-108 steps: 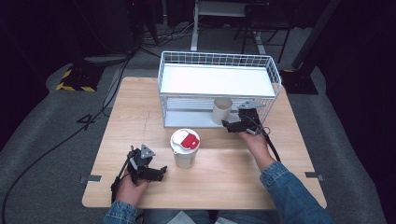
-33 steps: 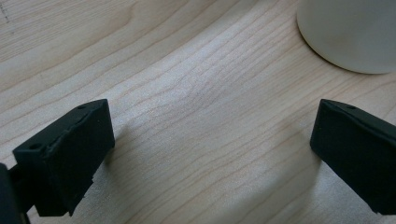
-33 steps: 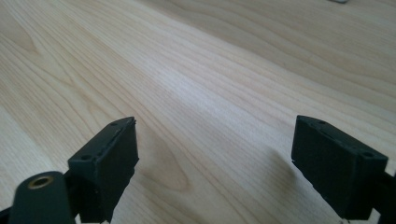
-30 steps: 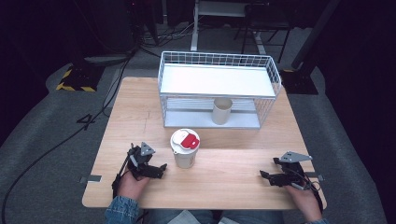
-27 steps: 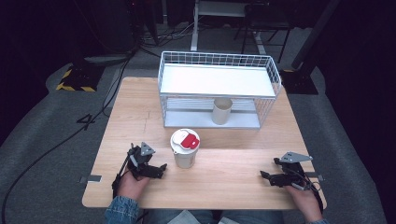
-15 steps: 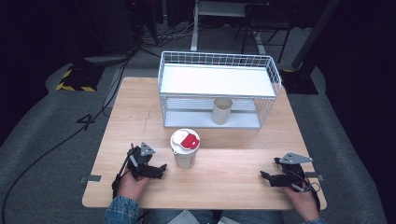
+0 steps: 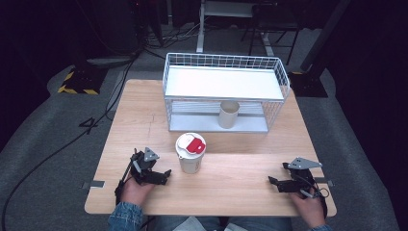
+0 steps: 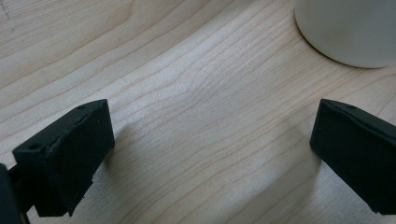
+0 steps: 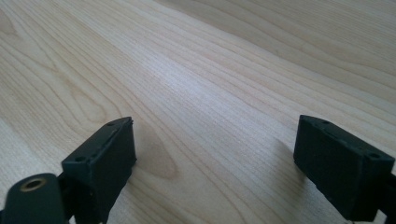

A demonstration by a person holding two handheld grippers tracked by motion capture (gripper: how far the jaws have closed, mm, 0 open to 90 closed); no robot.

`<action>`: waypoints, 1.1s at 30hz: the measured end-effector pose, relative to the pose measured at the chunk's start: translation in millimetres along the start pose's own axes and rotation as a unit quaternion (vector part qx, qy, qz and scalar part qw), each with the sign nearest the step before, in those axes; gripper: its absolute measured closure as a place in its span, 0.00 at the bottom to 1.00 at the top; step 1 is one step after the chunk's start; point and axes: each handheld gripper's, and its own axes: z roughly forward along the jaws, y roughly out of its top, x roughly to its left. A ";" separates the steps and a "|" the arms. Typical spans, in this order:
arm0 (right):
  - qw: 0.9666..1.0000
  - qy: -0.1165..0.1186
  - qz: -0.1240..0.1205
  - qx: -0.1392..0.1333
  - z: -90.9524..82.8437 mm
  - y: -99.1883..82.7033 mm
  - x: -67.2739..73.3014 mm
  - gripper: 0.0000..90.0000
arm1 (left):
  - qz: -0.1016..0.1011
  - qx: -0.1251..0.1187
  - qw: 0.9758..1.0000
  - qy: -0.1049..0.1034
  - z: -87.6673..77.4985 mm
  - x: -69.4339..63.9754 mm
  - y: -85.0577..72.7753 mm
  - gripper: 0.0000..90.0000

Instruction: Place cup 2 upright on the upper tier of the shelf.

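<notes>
A white paper cup with a white lid and red tab [image 7: 191,153] stands on the wooden table [image 7: 231,168] near the front middle. My left gripper [image 7: 162,174] rests on the table just left of that cup, open and holding nothing; the cup's base [image 8: 348,30] shows at the top right in the left gripper view, beyond the open left gripper [image 8: 210,154]. A beige lidless cup [image 7: 229,114] stands on the lower shelf of the white wire rack [image 7: 226,84]. My right gripper [image 7: 278,183] lies open at the front right; in the right gripper view it [image 9: 210,158] spans bare wood.
The wire rack takes up the back middle of the table, with a flat white top shelf. Cables trail from both grippers toward the table's front edge. Dark floor, stands and cables surround the table.
The right gripper left the beige cup in the rack and pulled back to the table's front right. Over the last second nothing has visibly moved.
</notes>
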 end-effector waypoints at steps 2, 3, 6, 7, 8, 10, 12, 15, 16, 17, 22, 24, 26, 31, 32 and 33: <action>1.000 0.000 0.000 0.000 0.0 0.0 0.0 0.15 | -0.002 0.002 1.000 0.000 -0.7 0.1 0.0 0.01; 1.000 0.000 0.000 0.000 0.0 0.0 -0.1 0.15 | -0.002 0.004 1.000 0.000 -1.0 0.1 0.2 0.01; 1.000 0.000 0.000 0.000 0.0 0.0 0.0 0.15 | -0.003 -0.003 1.000 0.002 -3.1 0.3 0.3 0.02; 1.000 0.000 0.000 0.000 0.0 0.0 -0.1 0.15 | -0.005 -0.012 1.000 0.001 -5.6 0.9 0.6 0.02; 1.000 0.000 -0.001 0.000 0.0 0.0 -0.1 0.15 | -0.005 -0.017 1.000 0.000 -7.8 1.5 0.8 0.02; 1.000 0.000 0.000 0.000 0.0 0.0 0.0 0.15 | -0.014 -0.040 0.999 -0.011 -13.6 2.0 0.7 0.01; 1.000 0.000 0.000 0.000 0.1 0.0 0.0 0.15 | -0.015 -0.056 0.998 -0.023 -19.4 1.2 0.3 0.01; 1.000 0.000 0.000 0.000 0.1 0.0 0.0 0.15 | -0.010 -0.077 0.996 -0.035 -26.0 -1.0 0.4 0.01; 1.000 -0.001 0.000 0.000 0.1 0.0 0.0 0.14 | -0.009 -0.081 0.996 -0.041 -28.3 -2.0 0.5 0.01; 1.000 -0.002 0.000 0.001 0.2 0.3 0.0 0.14 | -0.012 -0.088 0.995 -0.048 -30.1 -3.6 0.5 0.01; 1.000 -0.003 0.000 0.001 0.7 0.7 -0.2 0.14 | -0.017 -0.119 0.989 -0.083 -39.5 -9.8 1.9 0.00; 1.000 -0.002 0.000 0.001 0.7 0.6 -0.2 0.14 | -0.011 -0.128 0.988 -0.086 -43.1 -12.9 2.8 0.00; 1.000 -0.003 0.000 0.001 0.7 0.7 -0.2 0.14 | -0.010 -0.138 0.986 -0.093 -45.7 -15.5 3.4 0.00; 1.000 -0.003 0.000 0.001 0.7 0.7 -0.2 0.14 | -0.004 -0.157 0.982 -0.107 -50.5 -21.1 5.2 0.00; 1.000 -0.003 0.000 0.001 0.7 0.7 -0.2 0.14 | 0.002 -0.158 0.981 -0.108 -50.8 -22.5 6.1 0.00; 1.000 -0.003 0.000 0.001 0.7 0.6 -0.2 0.14 | 0.004 -0.159 0.981 -0.110 -50.8 -23.4 6.8 0.00</action>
